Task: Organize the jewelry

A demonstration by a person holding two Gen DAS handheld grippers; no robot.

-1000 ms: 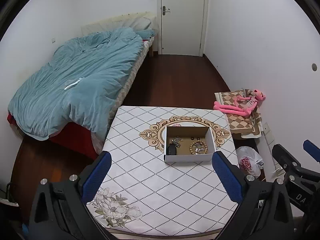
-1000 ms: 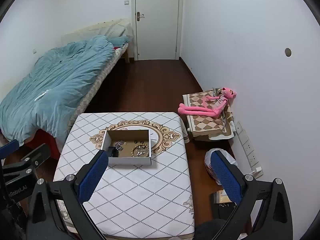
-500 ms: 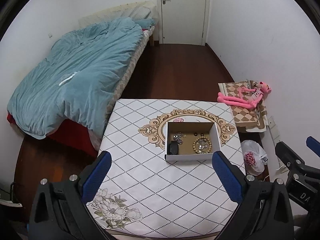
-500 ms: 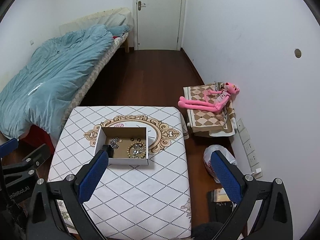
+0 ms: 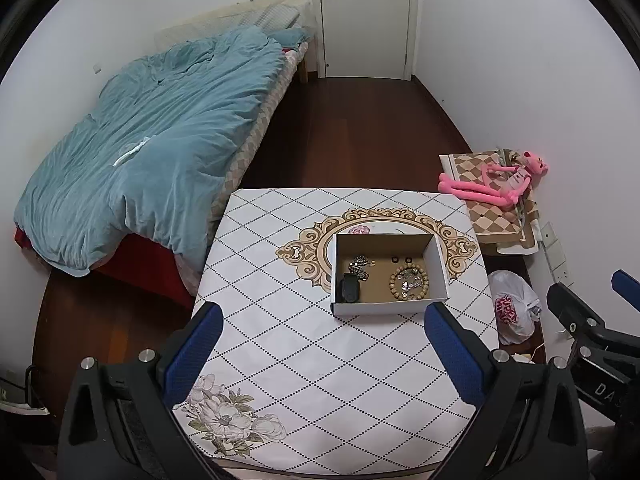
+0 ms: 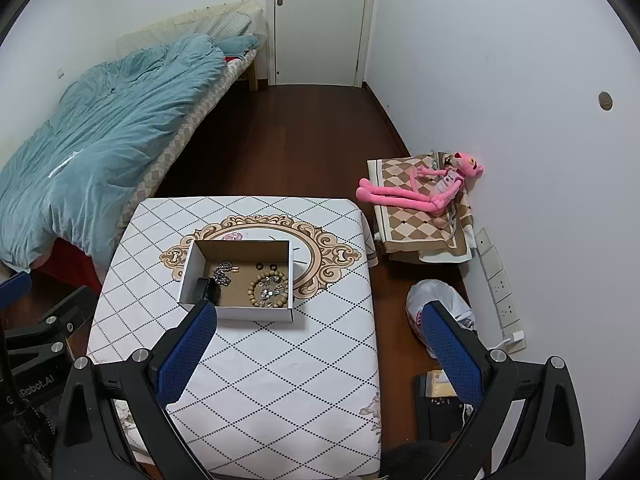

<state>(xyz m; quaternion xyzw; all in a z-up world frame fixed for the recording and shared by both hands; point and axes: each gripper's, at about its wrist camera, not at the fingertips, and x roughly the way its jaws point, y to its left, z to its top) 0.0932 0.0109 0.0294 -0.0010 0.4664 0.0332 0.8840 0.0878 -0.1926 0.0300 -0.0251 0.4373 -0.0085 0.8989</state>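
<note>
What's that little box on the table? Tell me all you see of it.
The box is a small open cardboard tray, white outside and brown inside, with no lid. It sits flat on the patterned tablecloth, over the gold medallion. Inside lie a bead bracelet, a silvery chain, a dark object and two small rings. Neither gripper touches it.

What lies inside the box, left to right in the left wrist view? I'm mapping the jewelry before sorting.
Black case → silver chain → two small dark rings → wooden bead bracelet, all inside the cardboard box.
</note>
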